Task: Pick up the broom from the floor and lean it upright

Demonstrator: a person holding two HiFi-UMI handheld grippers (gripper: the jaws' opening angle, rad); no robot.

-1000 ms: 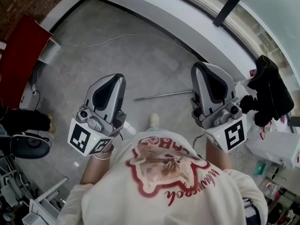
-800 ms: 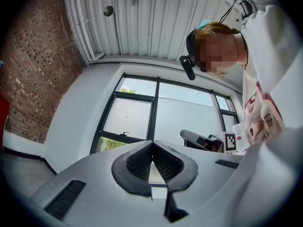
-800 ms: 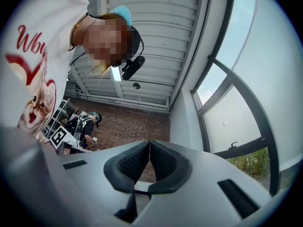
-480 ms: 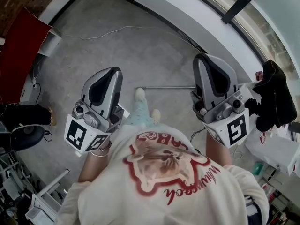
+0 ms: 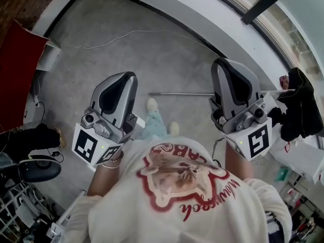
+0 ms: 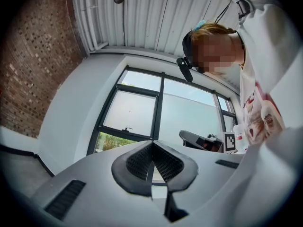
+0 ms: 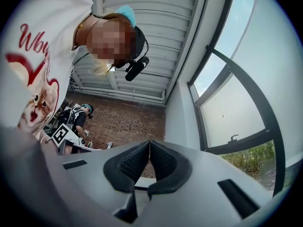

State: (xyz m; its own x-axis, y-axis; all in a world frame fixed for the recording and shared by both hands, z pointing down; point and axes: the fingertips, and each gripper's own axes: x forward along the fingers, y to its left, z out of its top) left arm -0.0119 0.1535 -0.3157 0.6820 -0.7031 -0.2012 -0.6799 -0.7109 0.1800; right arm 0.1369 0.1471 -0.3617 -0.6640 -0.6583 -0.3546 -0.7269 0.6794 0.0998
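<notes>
Down on the grey floor (image 5: 101,59), just beyond the feet (image 5: 152,105), found the broom (image 5: 177,93) lying flat. Showed only as a thin, pale, straight handle running crosswise, one end free near the feet, the other passing behind the right tool (image 5: 225,70). Could not place the brush head: hidden by that tool, or out past it. Lay well apart from both tools and touched neither.

Held both tools up at chest height, tips pointing forward and a little upward rather than at the floor. Read the left tool (image 5: 125,79) as clenched, ribbed pads pressed together with nothing between them. Read the right tool the same, clenched and empty.

Judged the step in hand as the approach, with the pickup not yet begun. Judged the next move to call for bending or crouching, tipping one tool down toward the handle, spreading its pads enough to straddle the thin rod, and closing somewhere toward the middle to keep the long handle from swinging. Expected the slim round handle to roll or slip on the hard floor under a glancing pinch. Took the white wall (image 5: 172,6) under the window, past the broom, as a likely place to lean it.
</notes>
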